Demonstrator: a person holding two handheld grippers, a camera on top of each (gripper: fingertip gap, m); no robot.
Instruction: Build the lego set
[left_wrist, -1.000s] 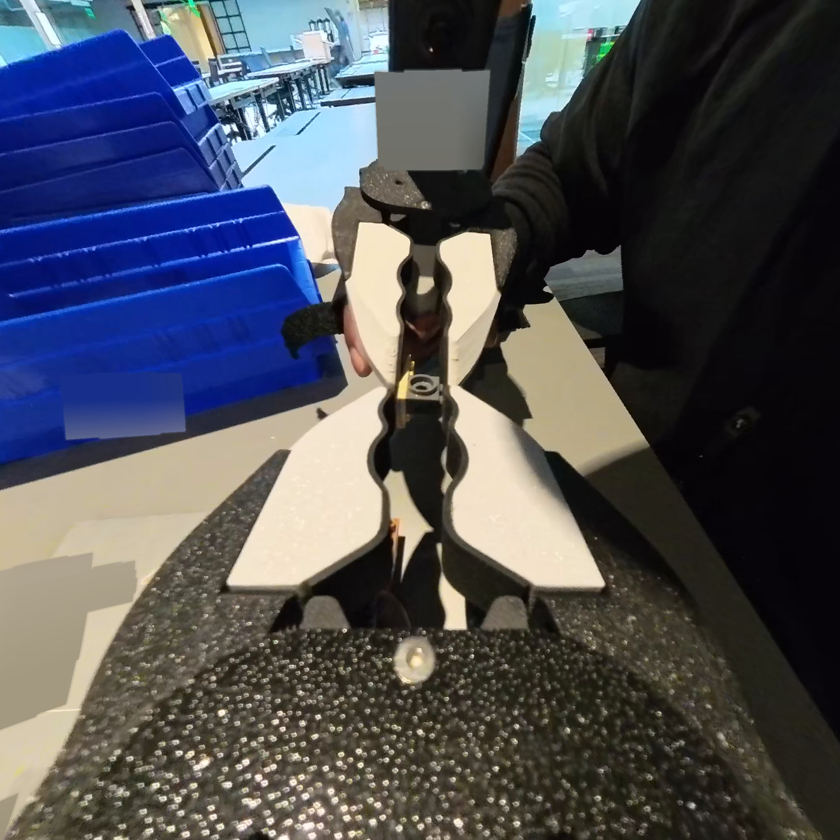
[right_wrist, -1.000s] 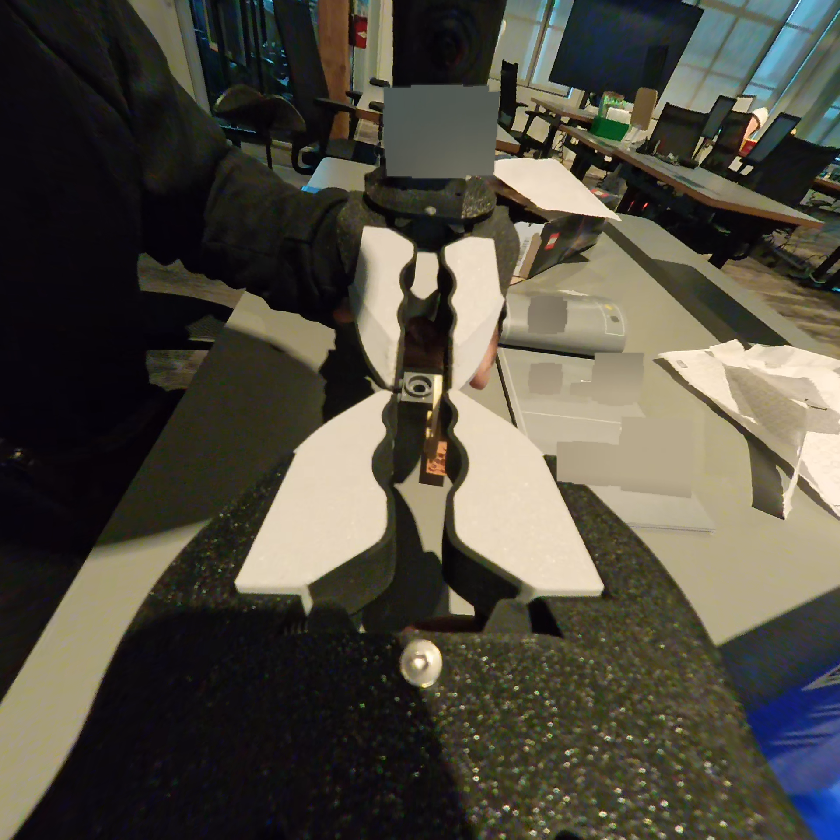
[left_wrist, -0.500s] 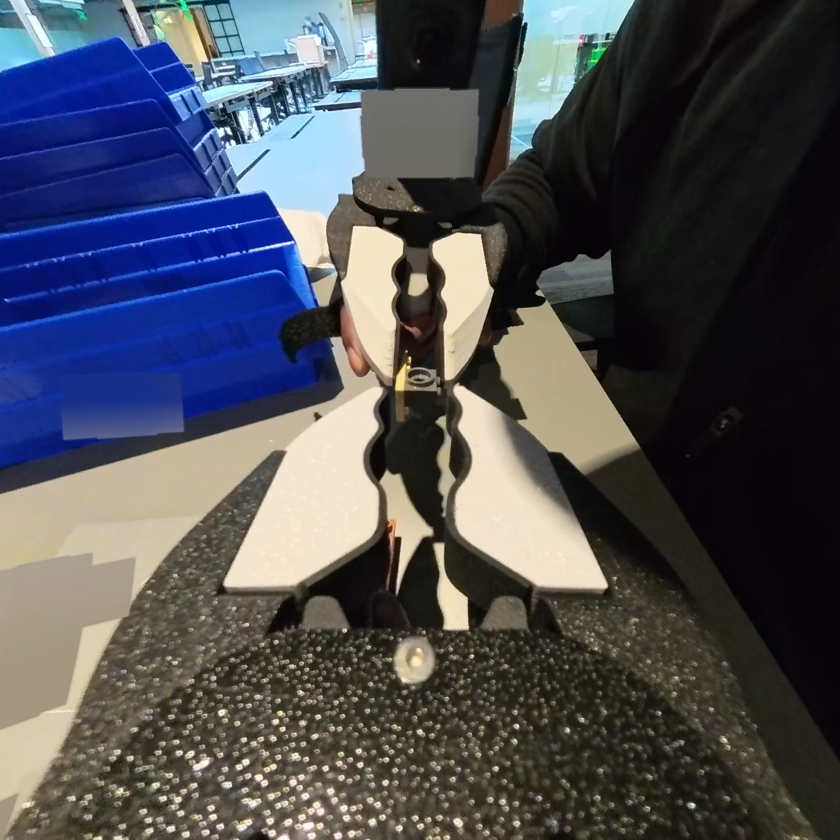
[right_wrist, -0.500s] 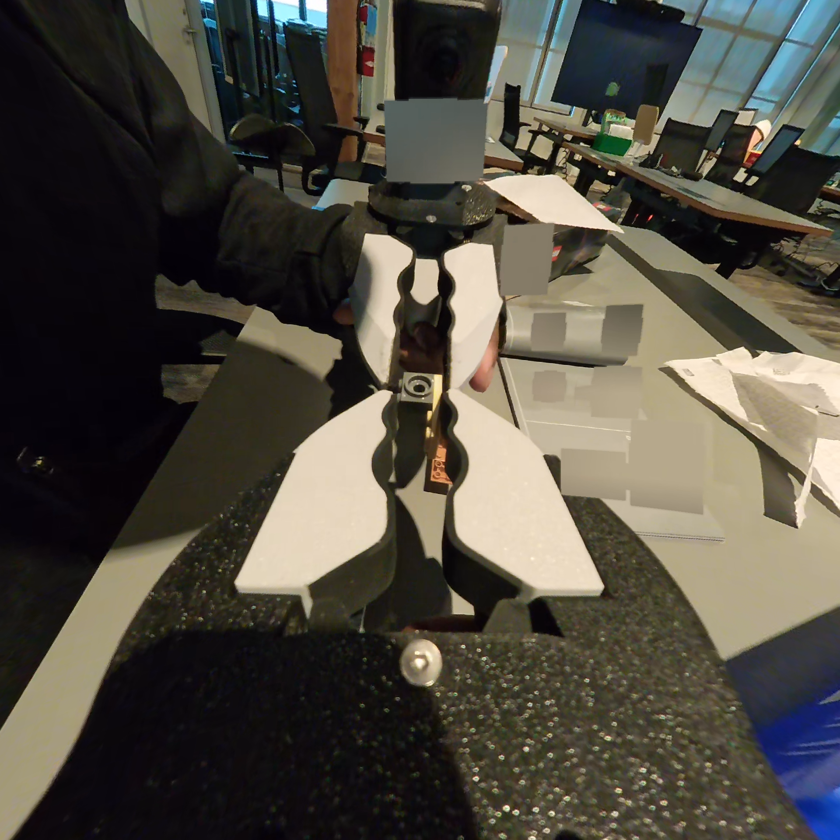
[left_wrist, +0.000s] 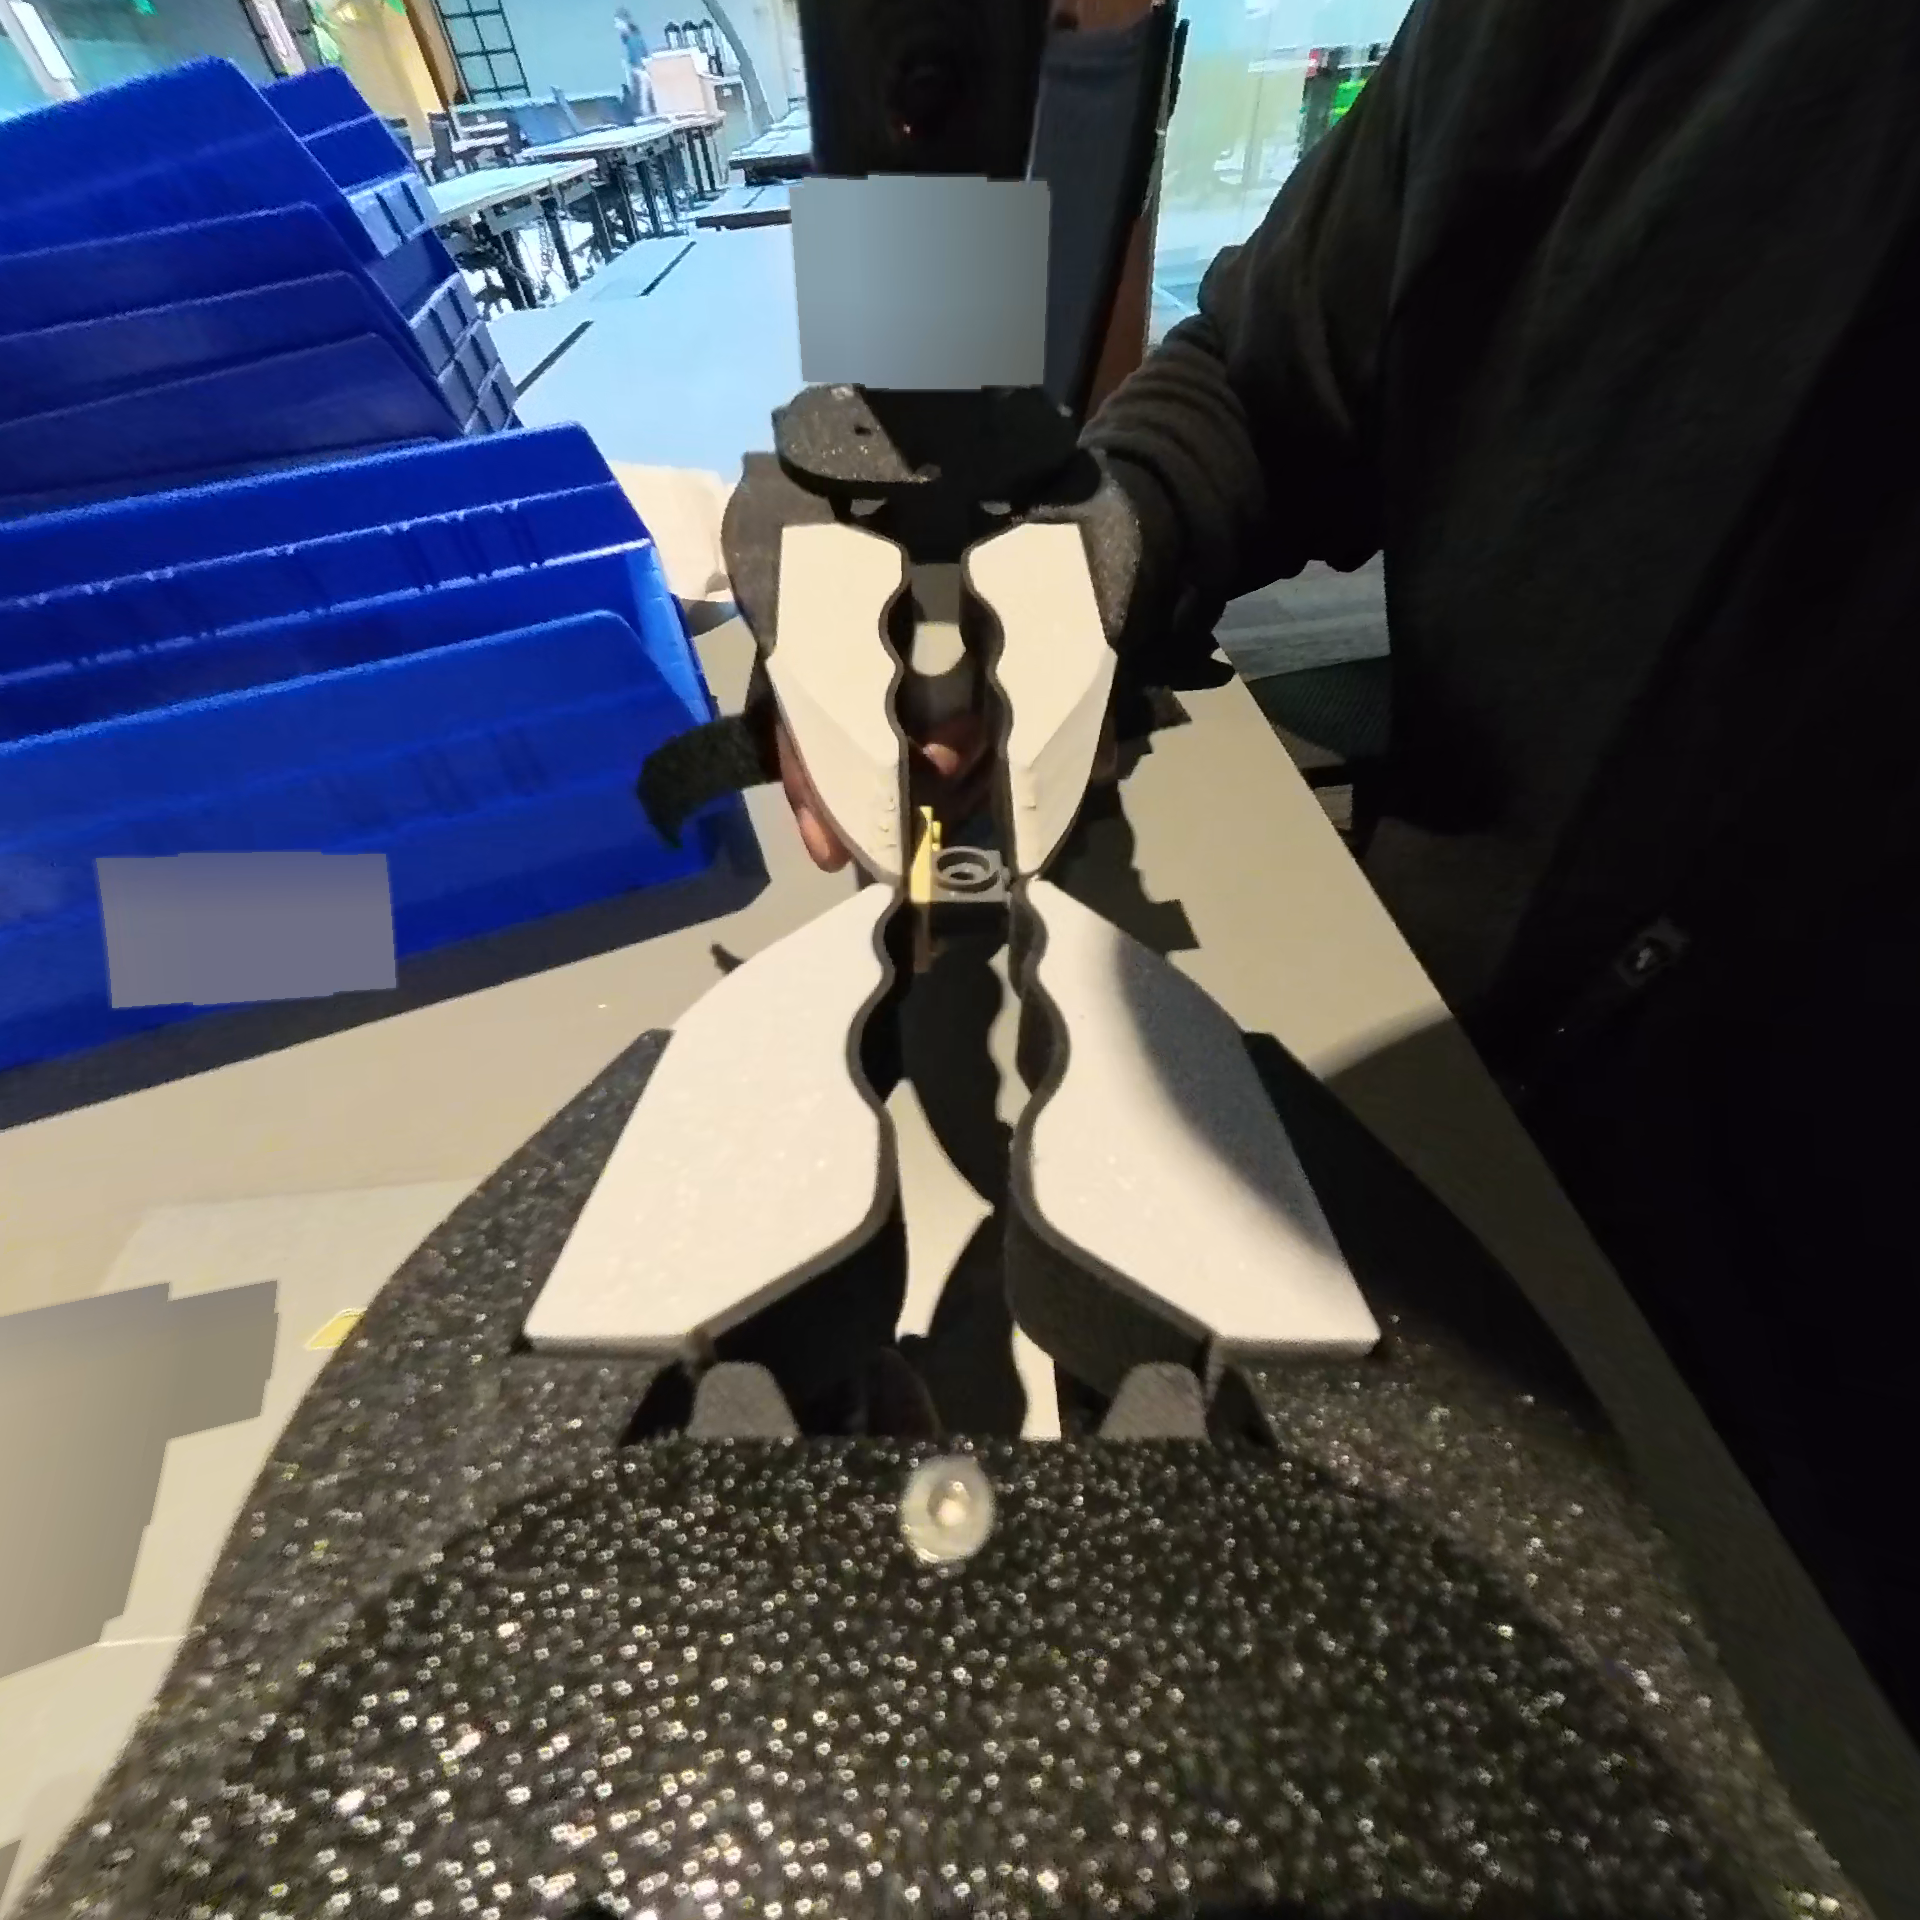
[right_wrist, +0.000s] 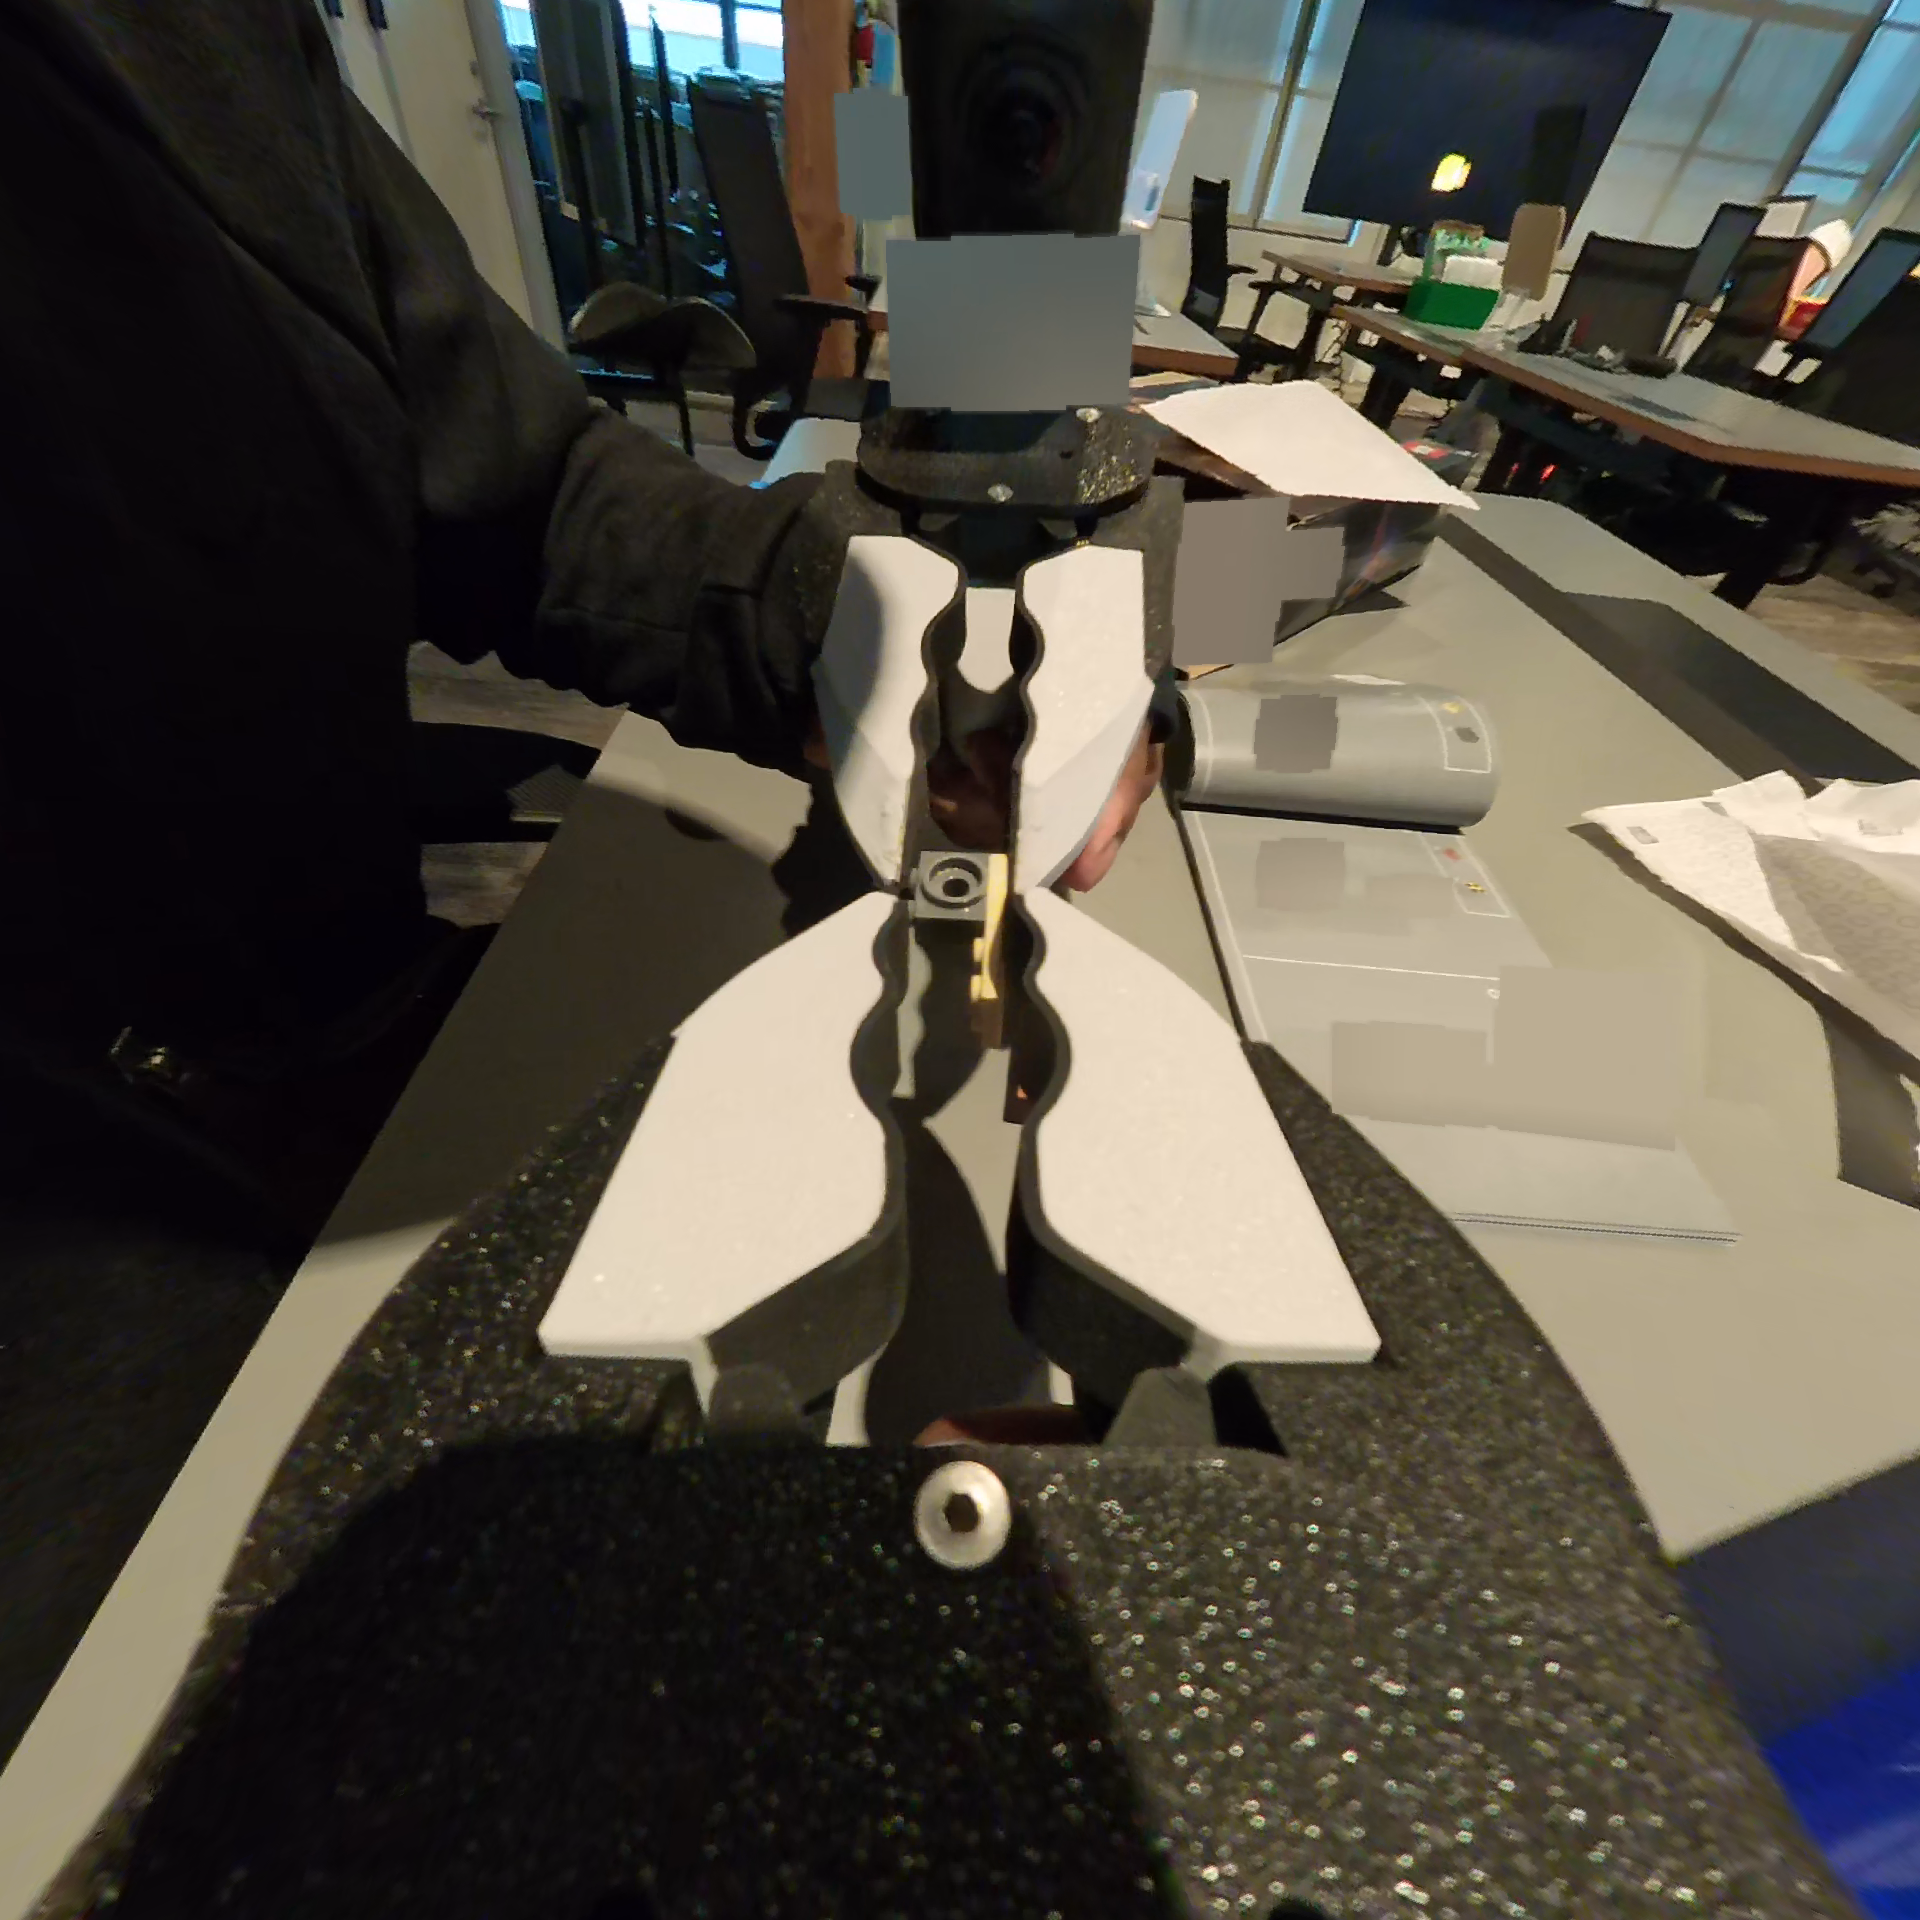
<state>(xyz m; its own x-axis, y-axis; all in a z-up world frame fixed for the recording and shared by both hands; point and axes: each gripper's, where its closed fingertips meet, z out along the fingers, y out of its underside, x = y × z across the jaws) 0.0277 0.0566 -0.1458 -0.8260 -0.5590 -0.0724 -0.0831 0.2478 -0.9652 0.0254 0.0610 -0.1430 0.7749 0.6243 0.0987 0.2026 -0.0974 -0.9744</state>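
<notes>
My two grippers meet tip to tip above the grey table (left_wrist: 312, 1101). A small grey brick with one round stud (left_wrist: 971, 871) sits between the tips, pressed against a thin tan plate (left_wrist: 924, 862) standing on edge. My left gripper (left_wrist: 951, 920) is shut on the grey brick. My right gripper (left_wrist: 951, 831) faces it. In the right wrist view my right gripper (right_wrist: 956, 930) is shut on the tan plate (right_wrist: 992, 966), which runs back along its right finger. The grey brick (right_wrist: 954, 888) is at the tips, with the left gripper (right_wrist: 961, 847) opposite.
Stacked blue bins (left_wrist: 312, 623) stand on the table's left in the left wrist view. An instruction booklet (right_wrist: 1382, 1039), crumpled white paper (right_wrist: 1766, 883) and a box (right_wrist: 1351, 561) lie on the table. The person's dark sleeve (left_wrist: 1558, 520) is close by. Only a small space, under 4 cm, lies between the two pairs of fingers.
Both grippers stay tip to tip with the brick and plate between them. The pair has shifted only slightly, and the right wrist view has tilted a little.
</notes>
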